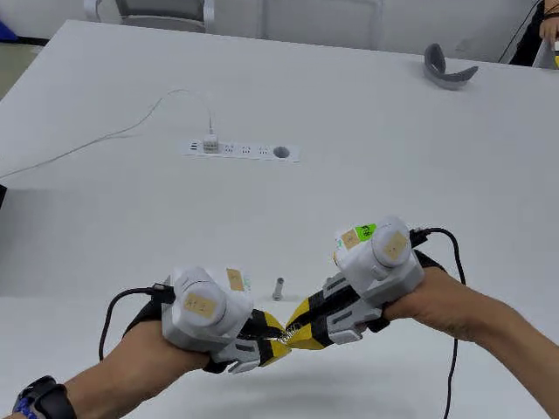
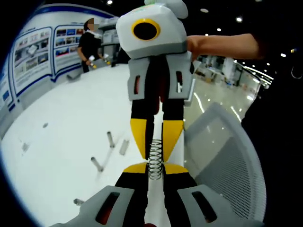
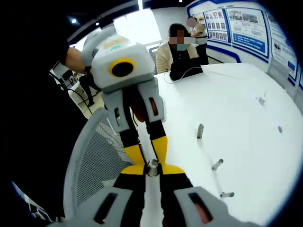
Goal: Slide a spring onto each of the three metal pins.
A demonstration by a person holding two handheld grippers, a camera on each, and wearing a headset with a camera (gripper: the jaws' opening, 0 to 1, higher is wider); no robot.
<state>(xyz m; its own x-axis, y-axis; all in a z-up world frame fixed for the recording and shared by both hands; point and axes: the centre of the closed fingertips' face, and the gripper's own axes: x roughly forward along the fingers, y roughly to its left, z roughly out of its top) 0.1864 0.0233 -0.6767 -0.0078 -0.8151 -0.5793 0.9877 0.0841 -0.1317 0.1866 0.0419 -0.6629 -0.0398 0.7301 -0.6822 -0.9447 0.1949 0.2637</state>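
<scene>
Meeting tip to tip just above the near edge of the counter (image 1: 393, 157), the left gripper (image 1: 269, 347) and the right gripper (image 1: 303, 325) are sharing one spring (image 2: 155, 160) between them. The left gripper's jaws are standing almost together, pinching the lower coils of the spring between their yellow tips. The spring is running straight on into the narrow gap between the right gripper's tips. In the right gripper view it is showing as a small round metal end, with that gripper's jaws drawn in tight on it. I cannot tell whether anything is sitting inside the coils. A hand (image 1: 148, 349) is wrapping each gripper body, and a dark watch (image 1: 42, 401) is riding on the left wrist. A grey mesh chair (image 2: 227, 156) is sitting just off the near edge, under the grippers.

A little further in from that edge, one pin (image 1: 278, 288) is standing upright on the counter, just beyond the joined tips. Two more pins (image 3: 217, 164) are lying flat near it, apart from each other.

Toward the middle, a white power strip (image 1: 243, 150) is lying flat, with a white cable (image 1: 113, 135) trailing off to the left edge. Near the far right corner a curved grey band (image 1: 450, 68) is resting on the counter.
</scene>
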